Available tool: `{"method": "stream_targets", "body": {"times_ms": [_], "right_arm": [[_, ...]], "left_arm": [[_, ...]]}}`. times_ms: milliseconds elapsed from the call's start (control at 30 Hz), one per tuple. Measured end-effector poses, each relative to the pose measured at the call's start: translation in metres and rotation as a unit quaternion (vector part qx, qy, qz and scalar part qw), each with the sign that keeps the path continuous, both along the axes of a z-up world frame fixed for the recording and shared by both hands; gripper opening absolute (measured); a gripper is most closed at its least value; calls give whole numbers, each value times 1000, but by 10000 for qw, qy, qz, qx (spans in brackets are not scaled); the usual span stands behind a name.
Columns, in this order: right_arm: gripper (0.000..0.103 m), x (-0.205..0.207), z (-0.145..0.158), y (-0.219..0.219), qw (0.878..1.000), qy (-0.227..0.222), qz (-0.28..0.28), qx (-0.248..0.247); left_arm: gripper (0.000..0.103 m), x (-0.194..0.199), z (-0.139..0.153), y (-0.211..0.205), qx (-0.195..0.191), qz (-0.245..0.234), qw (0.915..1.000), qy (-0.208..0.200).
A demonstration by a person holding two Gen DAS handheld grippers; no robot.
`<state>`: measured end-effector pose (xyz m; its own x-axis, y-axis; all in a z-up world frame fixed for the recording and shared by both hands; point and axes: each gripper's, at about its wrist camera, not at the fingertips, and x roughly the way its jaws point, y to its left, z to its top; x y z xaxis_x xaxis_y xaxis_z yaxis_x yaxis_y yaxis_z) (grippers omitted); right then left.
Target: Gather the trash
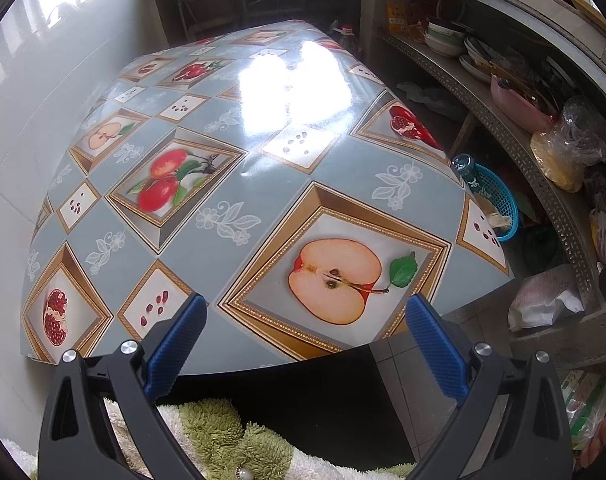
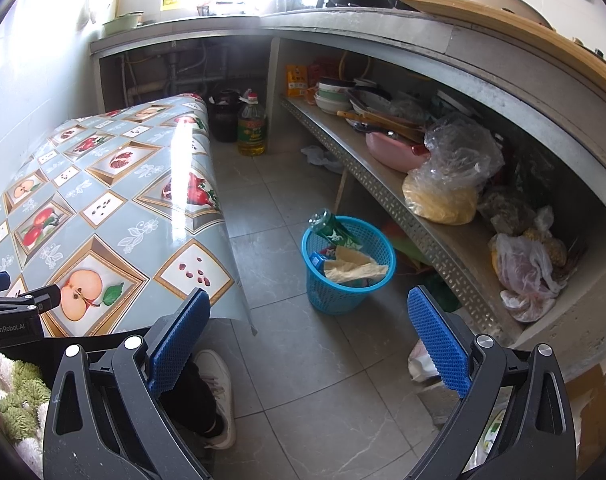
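Being held wide apart with nothing between the blue pads, the right gripper (image 2: 309, 344) is hanging over the grey floor tiles (image 2: 295, 344), while the left gripper (image 1: 303, 344) is likewise spread and empty over the near edge of the table (image 1: 239, 184). No loose rubbish is being shown on the fruit-printed tablecloth in either view.

Just beyond the right gripper, off the table's right edge, the blue basket (image 2: 345, 292) is standing on the floor, and the trash is being carried inside it. A crumpled sheet of paper (image 2: 353, 266) is lying across the basket's near side; it is judged to be light, soft and easily crushed, so a pinch on a raised fold would probably be enough. A green bottle (image 2: 335, 230) is leaning out over the far-left rim; it is judged to be stiffer and smooth, likely slippery, and best taken across its body rather than at its clear end. Its material cannot be told. The basket itself looks to be thin, light plastic mesh, best gripped at the rim.

Farther off, a pale crumpled bag (image 2: 323, 158) is lying on the floor below the shelf (image 2: 387, 196), and a yellow oil bottle (image 2: 251, 128) is standing near the table's far corner.
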<state>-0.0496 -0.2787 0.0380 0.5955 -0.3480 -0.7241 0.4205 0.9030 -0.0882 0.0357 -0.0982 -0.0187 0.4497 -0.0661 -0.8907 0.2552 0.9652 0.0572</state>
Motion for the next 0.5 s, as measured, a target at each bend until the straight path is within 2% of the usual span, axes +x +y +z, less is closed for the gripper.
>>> {"method": "stream_targets", "body": {"times_ms": [500], "right_arm": [[95,0,0,-2,10000,-6,17,-5]], "left_arm": [[98,1,1,-1,-10,-17,10000,-16]]}}
